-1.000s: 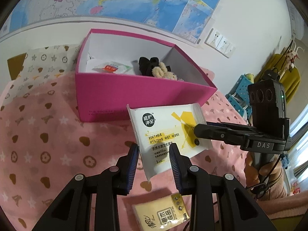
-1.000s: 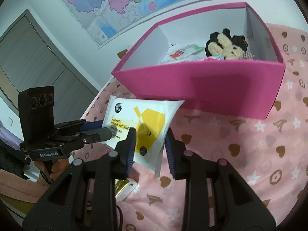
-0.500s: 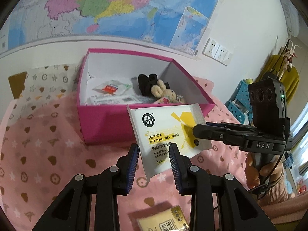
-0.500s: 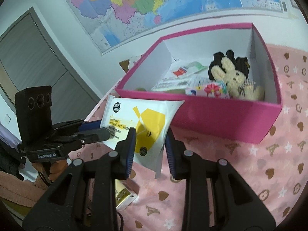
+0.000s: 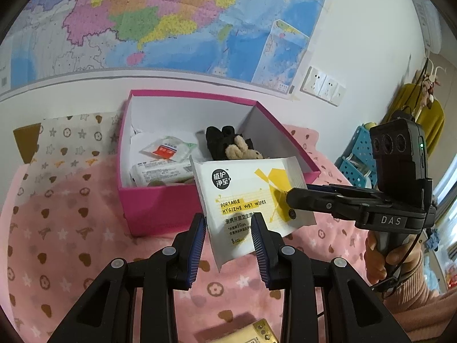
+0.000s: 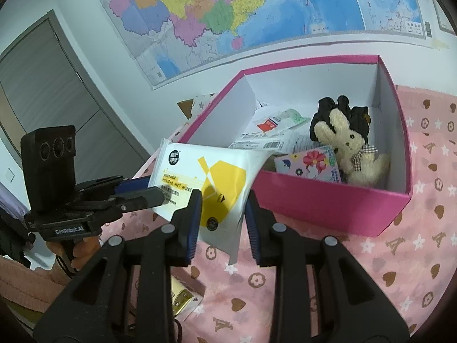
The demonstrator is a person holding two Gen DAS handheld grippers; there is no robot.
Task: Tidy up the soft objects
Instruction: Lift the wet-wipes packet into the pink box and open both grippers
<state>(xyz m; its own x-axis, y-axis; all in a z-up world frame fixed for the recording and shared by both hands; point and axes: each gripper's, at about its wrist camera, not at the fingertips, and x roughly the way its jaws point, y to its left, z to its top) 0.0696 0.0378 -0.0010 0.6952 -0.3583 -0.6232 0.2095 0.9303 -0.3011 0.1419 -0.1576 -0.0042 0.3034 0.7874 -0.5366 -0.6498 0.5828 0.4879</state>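
A white and yellow wet wipes pack hangs in the air in front of the pink box. My left gripper is shut on the pack's lower edge. My right gripper is shut on its other end; it shows in the left wrist view. The pack also shows in the right wrist view. The box holds a plush rabbit, a black soft item, a floral tissue pack and white packets.
The box sits on a pink blanket with heart prints. A yellow tissue pack lies on the blanket below the grippers, also in the right wrist view. A map covers the wall behind. A blue crate stands at the right.
Both grippers have risen with the wipes pack, so the view now looks down into the box. The pack stays held at both ends.
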